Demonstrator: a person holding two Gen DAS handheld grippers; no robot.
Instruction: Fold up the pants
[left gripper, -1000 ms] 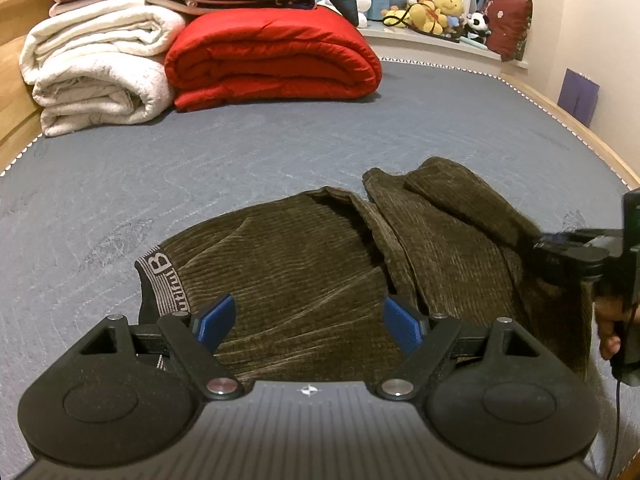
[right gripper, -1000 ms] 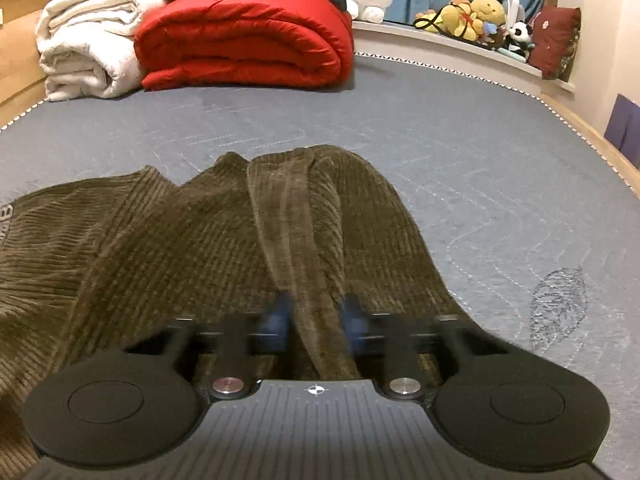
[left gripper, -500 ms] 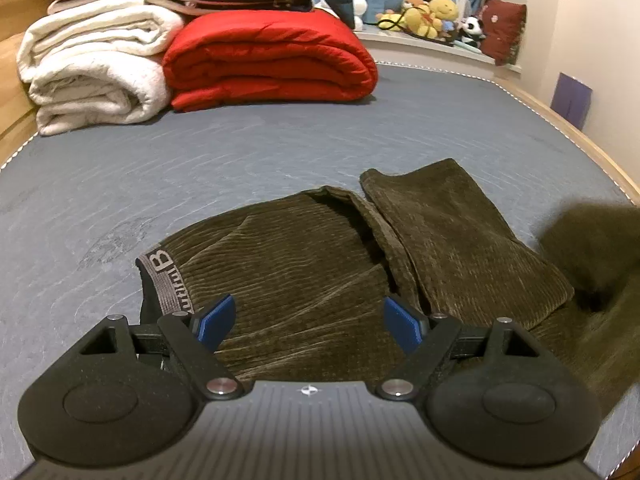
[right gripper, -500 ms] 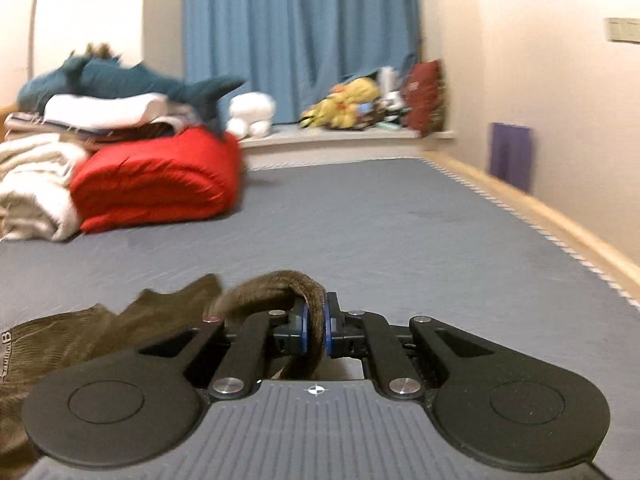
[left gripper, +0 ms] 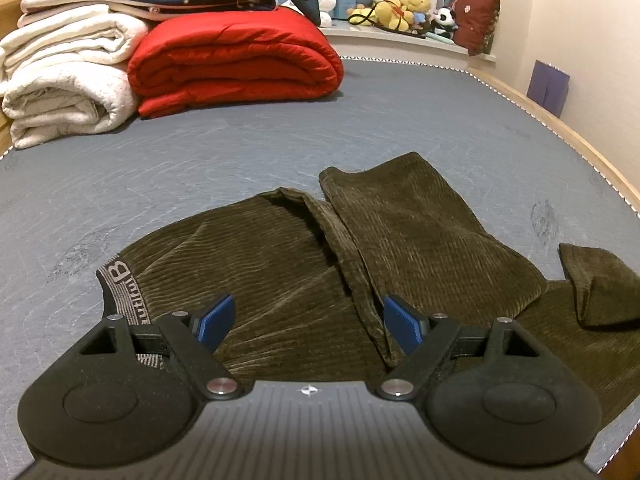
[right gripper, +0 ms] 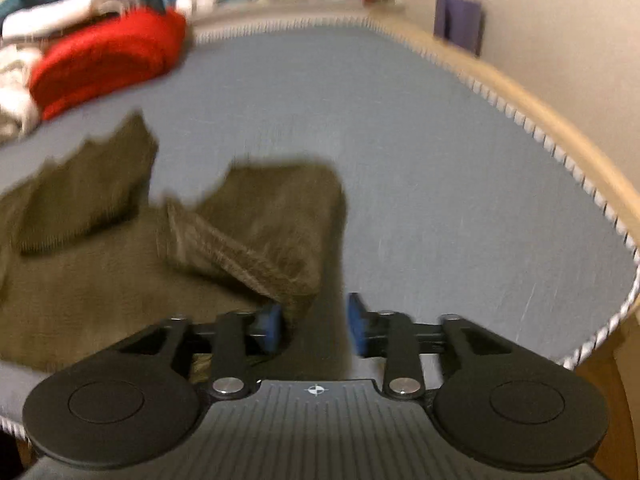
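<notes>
The right claw has just been opening, dropping the leg cuff of the corduroy pants spread on the bed, so that leg's fold looks laid; the left claw hovers wide, empty.

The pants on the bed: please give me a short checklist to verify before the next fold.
1. Right gripper has let go: ok, jaws just opened, cloth at one pad, not pinched.
2. Left gripper free: ok, open over the pants.
3. Leg end lies flat: not ok, it is folded over.
4. Waistband visible: ok.
5. Legs aligned: not ok, they overlap unevenly.
</notes>
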